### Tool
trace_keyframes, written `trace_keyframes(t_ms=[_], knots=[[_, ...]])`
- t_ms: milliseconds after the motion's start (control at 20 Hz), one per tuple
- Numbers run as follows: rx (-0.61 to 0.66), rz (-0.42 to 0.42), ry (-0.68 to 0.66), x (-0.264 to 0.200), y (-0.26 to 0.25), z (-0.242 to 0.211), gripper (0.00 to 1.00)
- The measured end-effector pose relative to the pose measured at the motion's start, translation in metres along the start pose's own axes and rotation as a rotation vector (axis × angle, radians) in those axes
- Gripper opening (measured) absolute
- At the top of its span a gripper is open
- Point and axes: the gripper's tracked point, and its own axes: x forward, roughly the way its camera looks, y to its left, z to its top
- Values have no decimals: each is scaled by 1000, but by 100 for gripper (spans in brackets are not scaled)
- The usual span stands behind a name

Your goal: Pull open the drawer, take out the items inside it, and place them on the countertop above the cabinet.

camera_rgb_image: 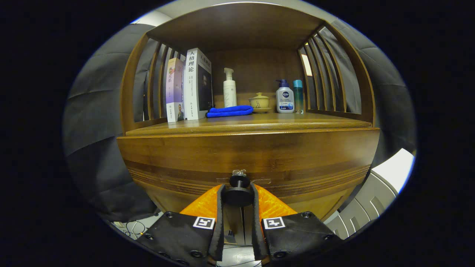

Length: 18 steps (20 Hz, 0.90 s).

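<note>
at the drawer front (245, 155) below the bench (259, 122), the gripper (238, 193) clamped the black knob (238, 195); an off-axis pull risked the pads slipping off its small disc.

Black knob (238, 194) between orange fingers (205, 205) on the brown wooden drawer (185, 155); blue cloth (229, 111), white bottle (229, 90), and yellow bowl (259, 102) sit farther back

The brown wooden drawer (245, 155) sits closed, its black round knob (238, 194) clamped between the fingers (221, 200).
</note>
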Motion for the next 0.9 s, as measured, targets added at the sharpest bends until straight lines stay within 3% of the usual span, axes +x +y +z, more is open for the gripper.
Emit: trace_keyframes(t_ms=[900], knots=[[15, 30, -11, -95, 6, -31, 33]])
